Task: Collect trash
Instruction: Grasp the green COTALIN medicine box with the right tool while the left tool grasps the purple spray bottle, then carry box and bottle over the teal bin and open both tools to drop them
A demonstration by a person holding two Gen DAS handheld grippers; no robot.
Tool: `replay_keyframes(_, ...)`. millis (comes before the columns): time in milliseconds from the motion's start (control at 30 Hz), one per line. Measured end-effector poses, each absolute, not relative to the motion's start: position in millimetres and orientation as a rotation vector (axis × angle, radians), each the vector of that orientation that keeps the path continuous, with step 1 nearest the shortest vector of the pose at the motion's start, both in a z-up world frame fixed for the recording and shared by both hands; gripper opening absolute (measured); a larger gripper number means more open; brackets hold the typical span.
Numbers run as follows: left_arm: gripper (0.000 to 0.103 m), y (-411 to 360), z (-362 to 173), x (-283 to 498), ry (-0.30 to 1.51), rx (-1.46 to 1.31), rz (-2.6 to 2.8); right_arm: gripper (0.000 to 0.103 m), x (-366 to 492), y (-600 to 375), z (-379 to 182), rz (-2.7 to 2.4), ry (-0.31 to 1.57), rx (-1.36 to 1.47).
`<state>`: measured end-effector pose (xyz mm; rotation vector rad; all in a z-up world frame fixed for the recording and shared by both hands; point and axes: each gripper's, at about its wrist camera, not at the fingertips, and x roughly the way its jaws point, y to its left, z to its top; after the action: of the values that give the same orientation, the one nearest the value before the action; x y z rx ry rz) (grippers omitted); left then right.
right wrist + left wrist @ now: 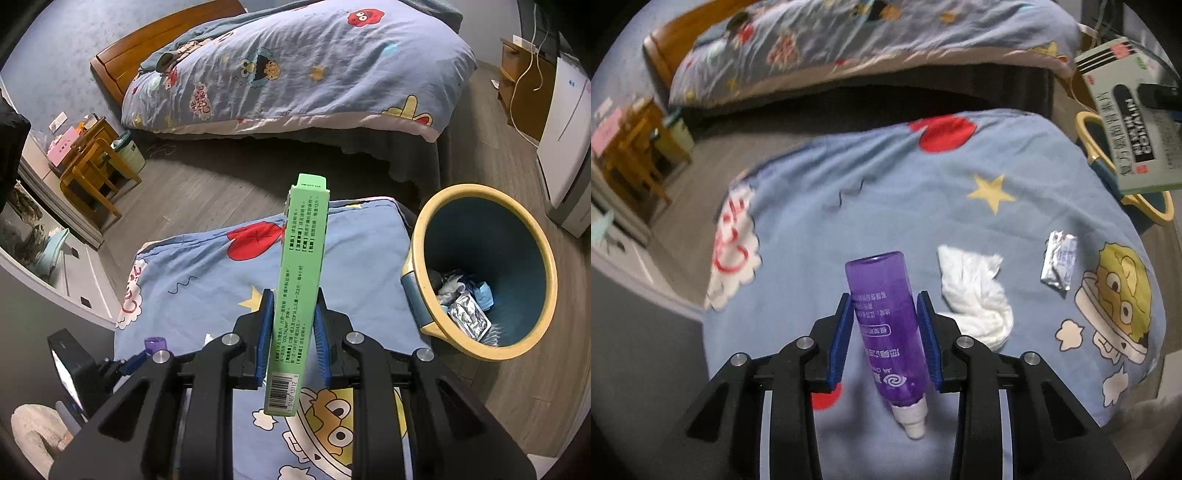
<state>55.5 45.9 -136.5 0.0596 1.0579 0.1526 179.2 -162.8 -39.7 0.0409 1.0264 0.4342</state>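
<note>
Green box point(301, 295) with barcode digits "5146713112", far bed's duvet point(295, 70) printed "ME WANT COOKIE"

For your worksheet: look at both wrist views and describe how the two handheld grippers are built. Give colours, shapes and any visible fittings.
Both look alike. The left gripper and right gripper each have a matte black frame of angular linkage arms with triangular cut-outs, joined by round silver pivot pins. Each finger ends in a flat blue pad with a ribbed face. No cables, markings or sleeves show.
</note>
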Motion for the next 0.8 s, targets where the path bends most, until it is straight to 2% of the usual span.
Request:
replay_keyframes(467, 0.034, 38, -82, 55, 0.885, 0.146, 0.125, 0.02, 179, -163, -35, 0.445, 1.013, 0.039)
replay_keyframes(800, 0.034, 25, -54, 59, 0.831, 0.16, 0.088, 0.02, 186, -177, -28, 0.432, 0.994, 0.069)
